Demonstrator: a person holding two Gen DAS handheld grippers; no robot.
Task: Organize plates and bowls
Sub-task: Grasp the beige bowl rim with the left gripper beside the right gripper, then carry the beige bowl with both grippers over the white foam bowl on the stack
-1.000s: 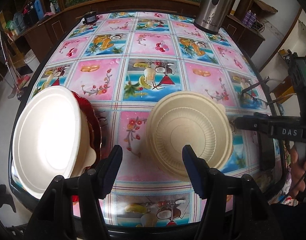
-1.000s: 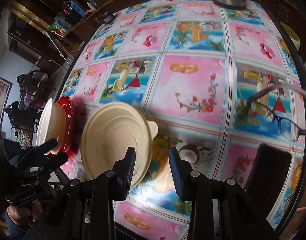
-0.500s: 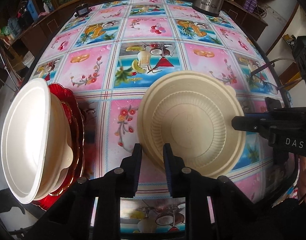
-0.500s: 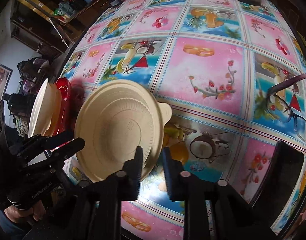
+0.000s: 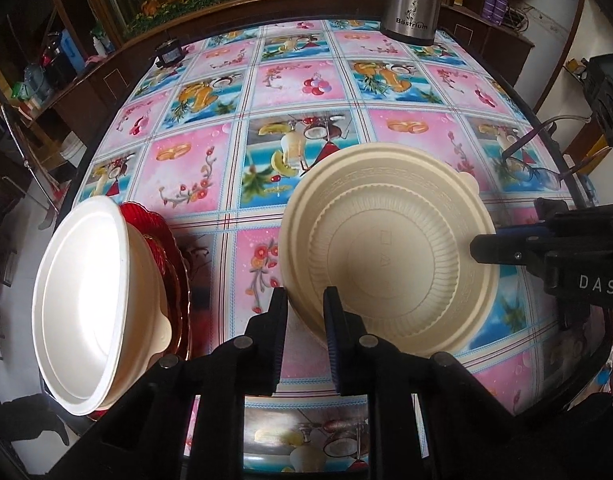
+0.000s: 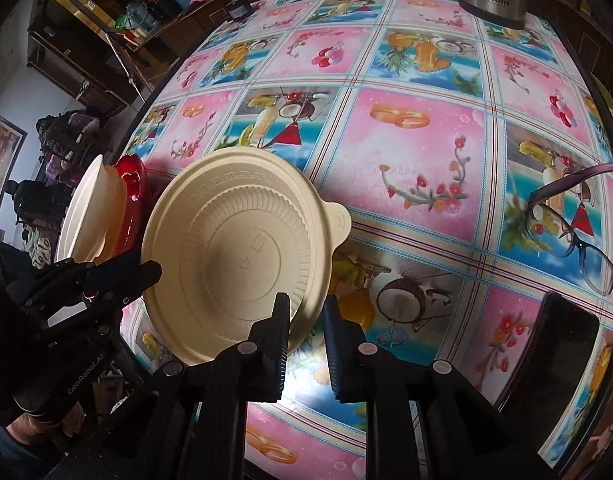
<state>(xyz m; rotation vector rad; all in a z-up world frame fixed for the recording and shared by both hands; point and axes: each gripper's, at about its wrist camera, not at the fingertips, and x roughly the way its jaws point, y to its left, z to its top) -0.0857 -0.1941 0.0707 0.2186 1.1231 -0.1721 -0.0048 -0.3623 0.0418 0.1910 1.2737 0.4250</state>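
A cream ribbed bowl (image 5: 386, 264) with a small tab handle sits in the middle of the flowered table (image 5: 306, 80). My left gripper (image 5: 305, 300) has the bowl's near-left rim between its jaws, which are closing on it. My right gripper (image 6: 305, 304) is shut on the opposite rim of the same bowl (image 6: 234, 256), and it shows at the bowl's right side in the left wrist view (image 5: 476, 246). A white bowl (image 5: 82, 304) rests on red plates (image 5: 162, 232) at the table's left edge.
A steel kettle (image 5: 410, 0) stands at the far side, with a small black device (image 5: 168, 52) at the far left. Purple glasses (image 6: 566, 232) and a black phone (image 6: 558, 352) lie to the right. The table's near edge is just below the grippers.
Both grippers stood open around the cream bowl's rim, then closed onto it. The bowl now fills more of both views.
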